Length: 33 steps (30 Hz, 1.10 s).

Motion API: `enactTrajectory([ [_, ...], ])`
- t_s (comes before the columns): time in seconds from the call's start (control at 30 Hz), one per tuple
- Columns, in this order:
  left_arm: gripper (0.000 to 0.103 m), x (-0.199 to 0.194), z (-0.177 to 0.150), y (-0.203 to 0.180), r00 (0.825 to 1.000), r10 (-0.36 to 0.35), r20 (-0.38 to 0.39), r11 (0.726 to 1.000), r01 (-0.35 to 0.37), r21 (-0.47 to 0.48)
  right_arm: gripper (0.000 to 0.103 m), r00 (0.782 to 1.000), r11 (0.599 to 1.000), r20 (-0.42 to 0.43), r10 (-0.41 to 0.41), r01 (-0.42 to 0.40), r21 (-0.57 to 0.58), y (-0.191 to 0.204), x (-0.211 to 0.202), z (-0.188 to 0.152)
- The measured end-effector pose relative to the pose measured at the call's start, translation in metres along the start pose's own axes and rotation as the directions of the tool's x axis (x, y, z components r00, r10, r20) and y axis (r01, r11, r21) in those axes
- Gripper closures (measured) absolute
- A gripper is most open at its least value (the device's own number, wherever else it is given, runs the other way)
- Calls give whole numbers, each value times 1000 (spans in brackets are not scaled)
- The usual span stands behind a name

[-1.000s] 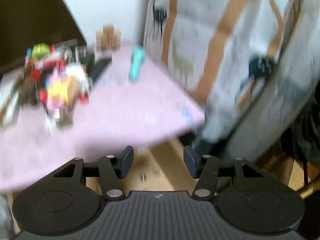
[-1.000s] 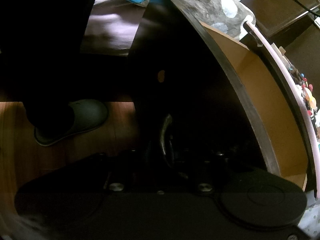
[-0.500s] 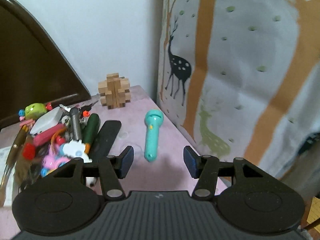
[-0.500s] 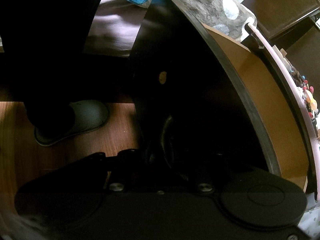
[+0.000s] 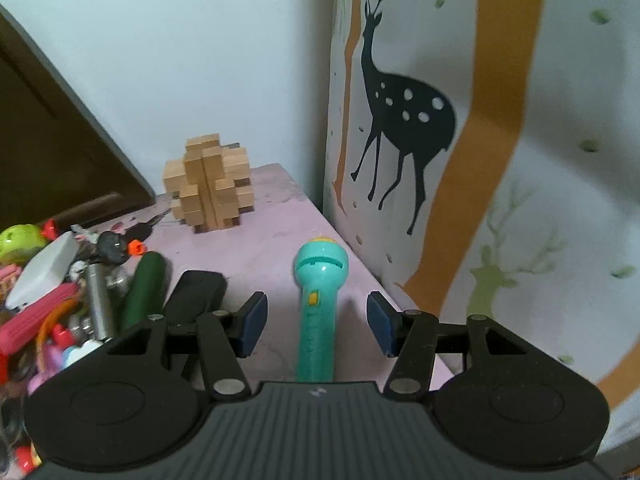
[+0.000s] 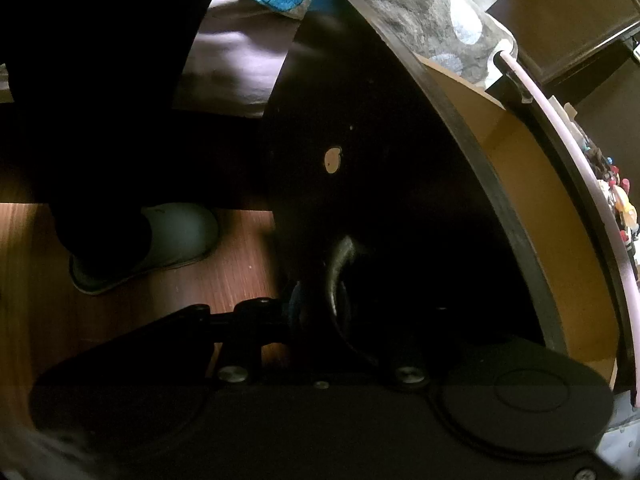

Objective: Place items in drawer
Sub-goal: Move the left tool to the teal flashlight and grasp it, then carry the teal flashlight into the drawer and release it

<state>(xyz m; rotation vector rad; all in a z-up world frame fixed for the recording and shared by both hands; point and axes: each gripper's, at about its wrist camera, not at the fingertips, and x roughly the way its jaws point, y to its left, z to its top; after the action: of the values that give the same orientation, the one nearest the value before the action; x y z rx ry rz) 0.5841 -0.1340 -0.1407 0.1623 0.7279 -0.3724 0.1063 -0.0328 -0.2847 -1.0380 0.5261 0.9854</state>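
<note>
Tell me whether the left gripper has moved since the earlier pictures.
Yes. The left gripper has advanced toward the wooden puzzle, now straddling the teal flashlight, jaws open.

Plain white wall [image 5: 168, 60] ahead of me, with a dark brown wooden board [image 5: 44, 140] leaning in at left. At right hangs a white curtain [image 5: 540, 200] printed with a black deer [image 5: 404, 116] and orange tree trunks. Pink tabletop [image 5: 272, 216] runs up to the wall. Below, a reddish-brown wood floor [image 6: 224, 280], dimly lit. Grey fluffy rug [image 6: 424, 20] with pale spots further off. Light is soft and even up top, murky underneath.
</note>
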Motion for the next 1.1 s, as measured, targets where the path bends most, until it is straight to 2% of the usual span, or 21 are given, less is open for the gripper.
enactTrajectory([
  [0.17,51,19,3,-4,1000,5,-29,1000,-4,26,85,1000,1000,1,1,-1,0,0,0,0],
  [0.23,65,22,2,-7,999,13,-47,999,-11,41,85,1000,1000,2,2,-2,0,0,0,0],
  [0.27,76,23,2,-9,998,19,-58,999,-16,51,85,1000,1000,2,2,-2,0,0,0,0],
  [0.3,83,24,1,-11,998,27,-62,998,-22,66,85,1000,1000,1,2,-2,-1,0,0,0],
  [0.43,83,15,-4,-19,997,36,-65,994,-28,109,85,1000,1000,-1,2,-2,-1,0,0,1],
  [0.67,83,-10,-13,-23,996,35,-81,994,-26,111,85,1000,1000,-8,1,-1,-8,0,1,3],
  [1.1,83,-87,-36,-23,998,21,-61,991,-13,130,85,1000,1000,-27,3,-3,-17,0,2,5],
])
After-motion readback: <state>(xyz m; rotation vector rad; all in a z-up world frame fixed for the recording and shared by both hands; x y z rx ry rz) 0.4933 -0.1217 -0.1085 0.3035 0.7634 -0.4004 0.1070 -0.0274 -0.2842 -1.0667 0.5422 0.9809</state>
